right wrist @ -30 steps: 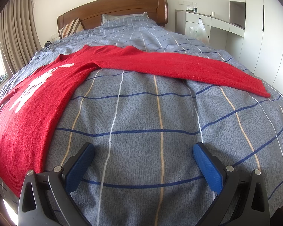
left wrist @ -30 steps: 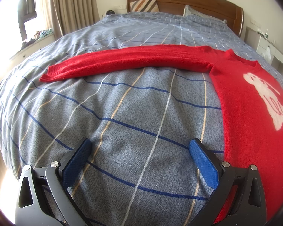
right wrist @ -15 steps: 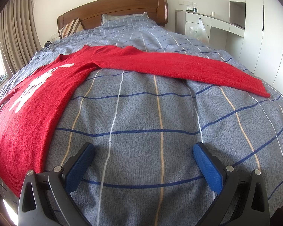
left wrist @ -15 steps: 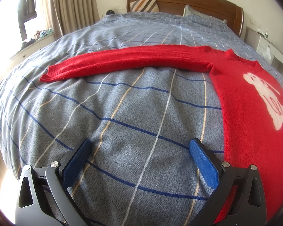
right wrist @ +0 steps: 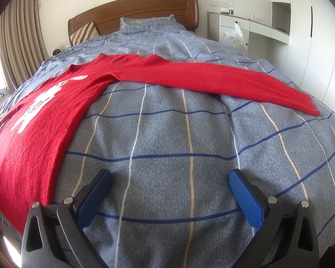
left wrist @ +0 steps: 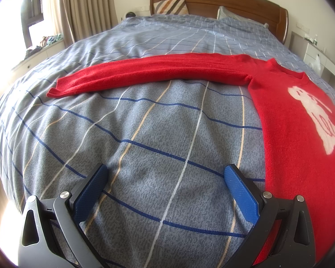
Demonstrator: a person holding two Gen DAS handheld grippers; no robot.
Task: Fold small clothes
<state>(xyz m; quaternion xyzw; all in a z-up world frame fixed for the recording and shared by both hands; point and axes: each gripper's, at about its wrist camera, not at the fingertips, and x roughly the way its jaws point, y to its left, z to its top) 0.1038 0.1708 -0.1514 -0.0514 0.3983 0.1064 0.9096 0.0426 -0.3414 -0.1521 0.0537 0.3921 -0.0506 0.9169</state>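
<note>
A red sweater (left wrist: 288, 120) with a white figure on its chest lies flat, face up, on a bed. In the left wrist view its body fills the right side and one sleeve (left wrist: 145, 73) stretches left across the bed. In the right wrist view the sweater body (right wrist: 44, 116) lies at the left and the other sleeve (right wrist: 223, 78) stretches right. My left gripper (left wrist: 166, 175) is open and empty above bare bedspread, just left of the sweater's side edge. My right gripper (right wrist: 169, 179) is open and empty above bare bedspread, just right of the sweater's other side edge.
The bed has a grey-blue checked bedspread (left wrist: 145, 134), pillows (left wrist: 170, 5) and a wooden headboard (right wrist: 134, 11). Curtains (left wrist: 84, 6) and a window sill are on the left. A white desk (right wrist: 245, 29) with a plastic bag and wardrobes (right wrist: 319, 33) stand on the right.
</note>
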